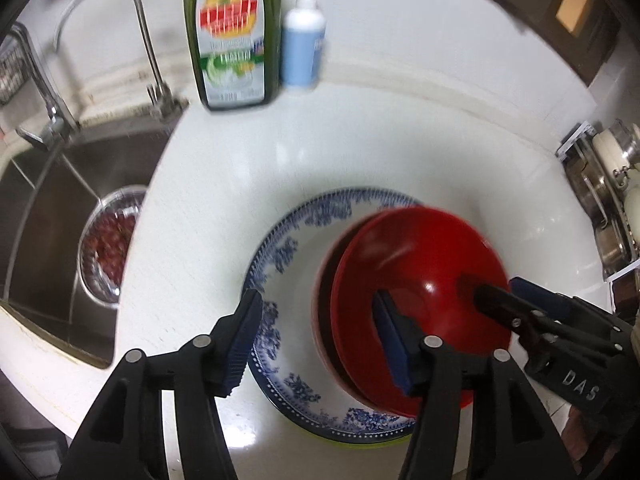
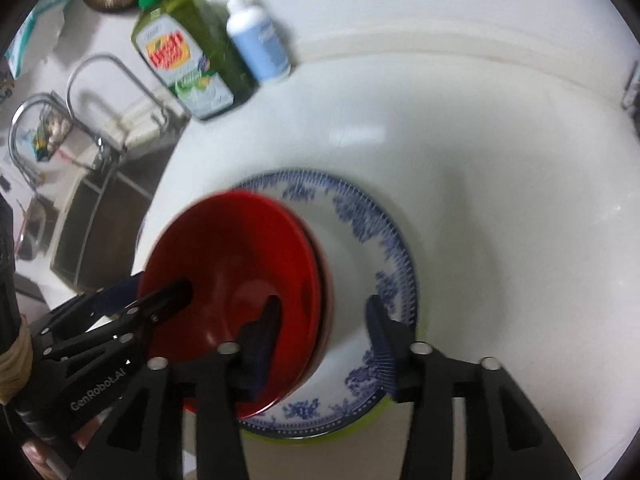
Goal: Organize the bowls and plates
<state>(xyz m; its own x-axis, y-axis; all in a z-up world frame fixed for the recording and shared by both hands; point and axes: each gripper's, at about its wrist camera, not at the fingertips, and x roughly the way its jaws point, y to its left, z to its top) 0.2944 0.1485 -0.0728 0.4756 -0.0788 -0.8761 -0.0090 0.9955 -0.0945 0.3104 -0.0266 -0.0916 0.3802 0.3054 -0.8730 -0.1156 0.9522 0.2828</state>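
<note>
Countertop: red bowl between left gripper fingers

**Open counter at three o'clock**

Bare white counter lies from twelve to three o'clock of the blue-patterned plate. Two bottles, green and blue, block eleven; the sink drops away at nine.

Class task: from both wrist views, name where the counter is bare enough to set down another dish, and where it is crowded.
Bare: the white counter right of the blue-patterned plate, and the strip between plate and green soap bottle. Crowded: over the plate, where both tools meet the red bowl; leftward lies the sink.
</note>
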